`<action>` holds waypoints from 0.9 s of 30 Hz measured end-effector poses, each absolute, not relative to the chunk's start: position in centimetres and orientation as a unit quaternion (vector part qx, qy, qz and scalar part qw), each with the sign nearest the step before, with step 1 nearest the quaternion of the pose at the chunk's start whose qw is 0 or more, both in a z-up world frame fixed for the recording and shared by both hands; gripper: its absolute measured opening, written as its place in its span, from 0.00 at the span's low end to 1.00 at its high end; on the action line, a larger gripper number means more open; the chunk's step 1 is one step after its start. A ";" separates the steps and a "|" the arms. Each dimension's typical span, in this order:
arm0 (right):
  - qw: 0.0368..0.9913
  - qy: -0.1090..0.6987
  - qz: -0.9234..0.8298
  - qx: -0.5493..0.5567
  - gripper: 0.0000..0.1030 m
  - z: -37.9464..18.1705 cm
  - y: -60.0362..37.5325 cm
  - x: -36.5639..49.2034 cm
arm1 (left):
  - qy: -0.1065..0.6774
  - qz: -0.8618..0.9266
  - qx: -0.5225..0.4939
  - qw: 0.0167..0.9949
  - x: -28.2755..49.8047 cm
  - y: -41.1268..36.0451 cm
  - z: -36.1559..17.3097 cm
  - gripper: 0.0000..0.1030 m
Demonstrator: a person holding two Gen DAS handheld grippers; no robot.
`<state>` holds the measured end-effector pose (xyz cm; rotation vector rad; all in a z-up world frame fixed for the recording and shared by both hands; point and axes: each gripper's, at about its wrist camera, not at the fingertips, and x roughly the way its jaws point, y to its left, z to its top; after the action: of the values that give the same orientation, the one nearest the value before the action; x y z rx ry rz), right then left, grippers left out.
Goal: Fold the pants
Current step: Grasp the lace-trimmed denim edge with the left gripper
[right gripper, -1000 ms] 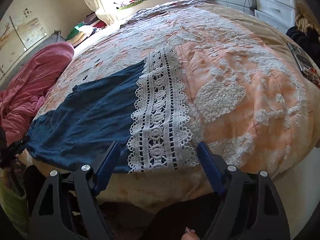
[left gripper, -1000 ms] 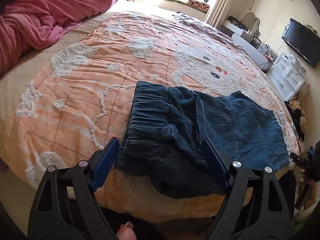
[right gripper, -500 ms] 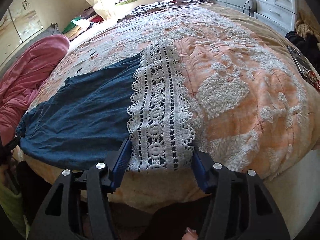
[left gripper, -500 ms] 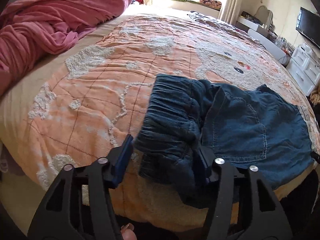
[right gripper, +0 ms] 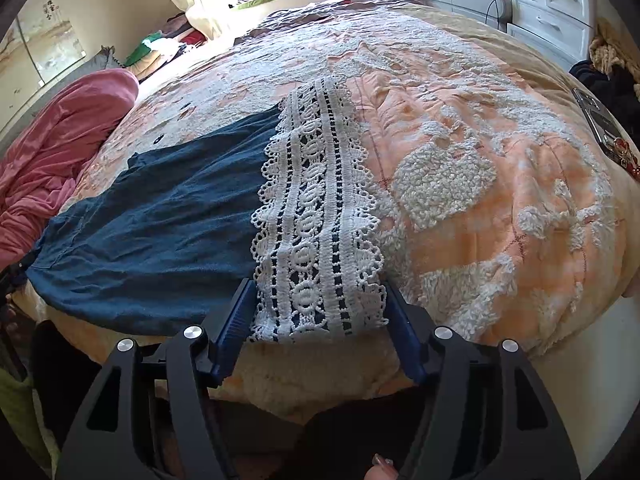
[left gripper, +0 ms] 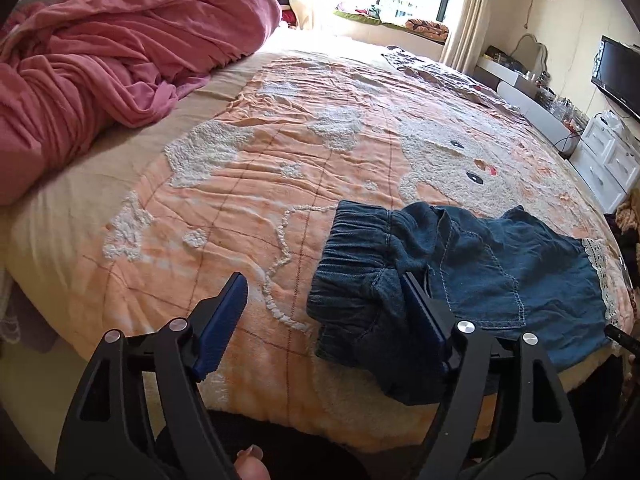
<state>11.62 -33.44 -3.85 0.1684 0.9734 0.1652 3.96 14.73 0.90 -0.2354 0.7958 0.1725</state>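
two grippers work one pair of dark denim pants (left gripper: pixel 492 276), which lies along the near edge of the bed on an orange quilt (left gripper: pixel 256 184), waistband end to the left and lace hem to the right. far left in the left wrist view, a pink blanket (left gripper: pixel 104 64) is heaped well apart from the pants and needs no attention.

the left gripper (left gripper: pixel 324 314) has its jaws opening and wide apart; its left finger (left gripper: pixel 224 316) stands over bare quilt, while the right one sits against the bunched waistband (left gripper: pixel 360 248), with only a little denim at that edge between them. no pad presses the cloth. for a good fold, this gripper probably wants to slide right so the gathered elastic sits squarely between both fingers, then close on all layers at once, not on a stray ridge.

further right, the lace hem (right gripper: pixel 316 216) lies flat in the right wrist view. the right gripper (right gripper: pixel 318 312) straddles its near end, jaws opening again, fingers just beside each scalloped edge; whether the pads still touch the lace i cannot tell, but they do not visibly pinch it. the lace is open and likely to snag, so a firm, level bite across its full width seems wise before lifting, keeping both ends even.
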 end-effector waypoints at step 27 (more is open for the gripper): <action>0.895 0.429 0.118 0.029 0.69 -2.1 -27.3 11.7 | 0.478 -0.191 0.010 0.857 17.8 -10.8 -2.2 0.71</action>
<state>11.66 -27.29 -2.06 0.0607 0.8900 0.2439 17.82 -10.82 -2.15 0.0205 1.0036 -0.4006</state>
